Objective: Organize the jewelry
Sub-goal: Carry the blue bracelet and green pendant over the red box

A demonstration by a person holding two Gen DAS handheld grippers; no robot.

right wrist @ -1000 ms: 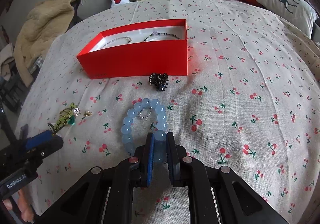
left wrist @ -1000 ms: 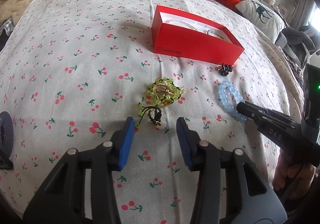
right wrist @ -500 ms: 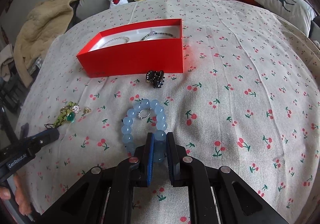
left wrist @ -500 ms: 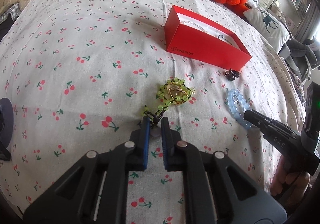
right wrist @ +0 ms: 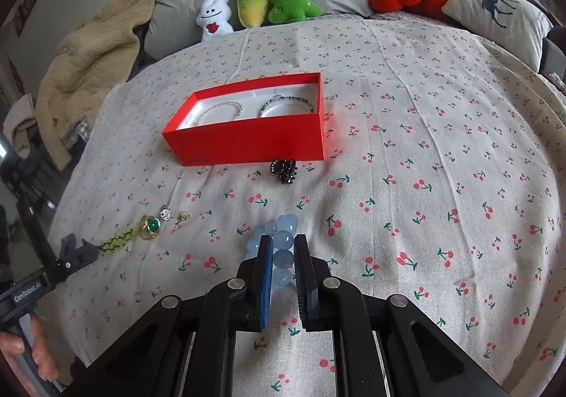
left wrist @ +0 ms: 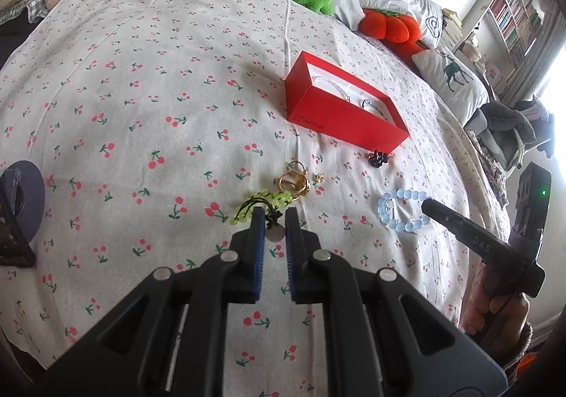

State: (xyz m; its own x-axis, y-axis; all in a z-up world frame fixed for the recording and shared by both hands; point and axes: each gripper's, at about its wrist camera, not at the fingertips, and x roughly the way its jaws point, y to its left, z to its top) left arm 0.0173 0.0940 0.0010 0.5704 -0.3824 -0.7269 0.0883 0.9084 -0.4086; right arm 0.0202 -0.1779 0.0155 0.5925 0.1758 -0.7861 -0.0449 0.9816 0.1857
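Note:
My left gripper (left wrist: 271,220) is shut on the green beaded bracelet (left wrist: 263,202), gripping its dark cord and pale bead and pulling it off the gold rings (left wrist: 293,181). My right gripper (right wrist: 283,248) is shut on the blue beaded bracelet (right wrist: 279,237), which hangs bunched between the pads, lifted off the bedspread. In the left wrist view the blue bracelet (left wrist: 403,209) shows at the right gripper's tip. The open red box (right wrist: 254,121) holds two bracelets and stands on the bed ahead; it also shows in the left wrist view (left wrist: 343,110).
A black hair claw (right wrist: 283,168) lies in front of the box. A green-stone ring (right wrist: 151,226) and small earrings (right wrist: 166,213) lie left. Plush toys (right wrist: 269,4) and pillows (right wrist: 495,15) line the far edge. A beige blanket (right wrist: 88,61) is at the left.
My left gripper has closed on the green bracelet's cord and lifted, drawing it away from the gold rings. My right gripper has raised the blue bracelet, which now hangs bunched.

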